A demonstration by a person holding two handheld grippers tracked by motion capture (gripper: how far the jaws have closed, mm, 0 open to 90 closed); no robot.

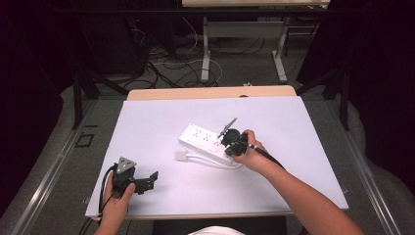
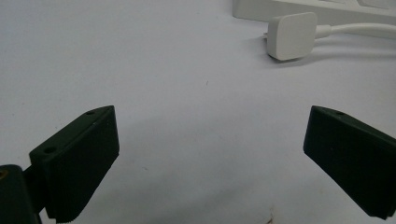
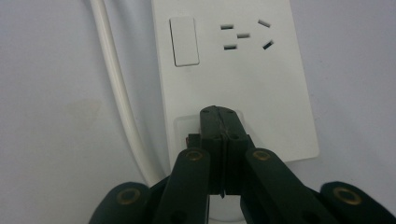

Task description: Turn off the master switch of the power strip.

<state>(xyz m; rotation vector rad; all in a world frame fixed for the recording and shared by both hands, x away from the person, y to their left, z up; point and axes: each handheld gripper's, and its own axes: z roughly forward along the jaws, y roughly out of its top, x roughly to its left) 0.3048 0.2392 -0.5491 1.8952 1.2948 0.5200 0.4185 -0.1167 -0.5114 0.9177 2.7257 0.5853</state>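
White power strip [image 3: 233,84] end under pressed-together right tool [image 3: 223,116]; left tool [image 2: 205,154] spread over bare table [image 2: 140,56]

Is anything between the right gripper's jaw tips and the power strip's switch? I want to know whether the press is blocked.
Nothing visible stands between them. The right gripper, jaws shut together, has its tips right at the switch at the near end of the white power strip. The strip's cable runs alongside, clear of the tips.
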